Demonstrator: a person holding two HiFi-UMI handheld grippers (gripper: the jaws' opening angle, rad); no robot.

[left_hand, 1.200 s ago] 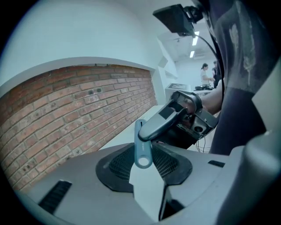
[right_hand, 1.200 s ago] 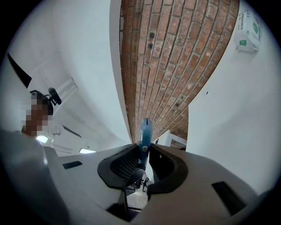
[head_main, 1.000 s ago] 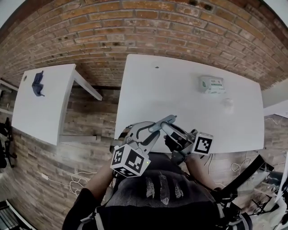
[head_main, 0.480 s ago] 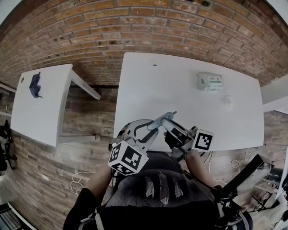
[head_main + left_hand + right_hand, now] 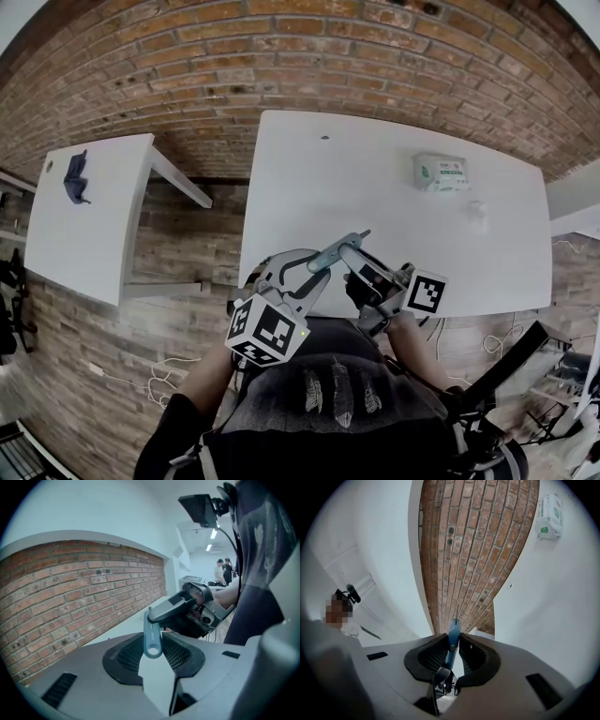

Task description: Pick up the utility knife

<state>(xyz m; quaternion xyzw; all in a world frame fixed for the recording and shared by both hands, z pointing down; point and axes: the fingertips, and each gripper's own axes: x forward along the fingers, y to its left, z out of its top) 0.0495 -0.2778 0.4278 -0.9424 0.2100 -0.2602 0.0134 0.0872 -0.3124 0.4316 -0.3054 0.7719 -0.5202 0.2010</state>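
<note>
Item: utility knife (image 5: 342, 247), grey-blue, slim-bodied, with a round hole at its tail end; held off the white surface (image 5: 375, 187), above that surface's near edge, close in front of the person. Left tongs (image 5: 317, 267) pinched the holed tail end, which stood upright between the two dark pads in the left gripper view. Right tongs (image 5: 356, 262) pinched the same knife further along its body, its edge set narrowly between their pads in the right gripper view; the two sets of tongs met at an angle, just beside each other. Also on the surface: a white and green packet (image 5: 441, 174), well apart, toward the far right. Adjacent: a second white table (image 5: 103, 225) at left, bearing a small dark blue object (image 5: 77, 176). Floor (image 5: 187, 84): brick.
</note>
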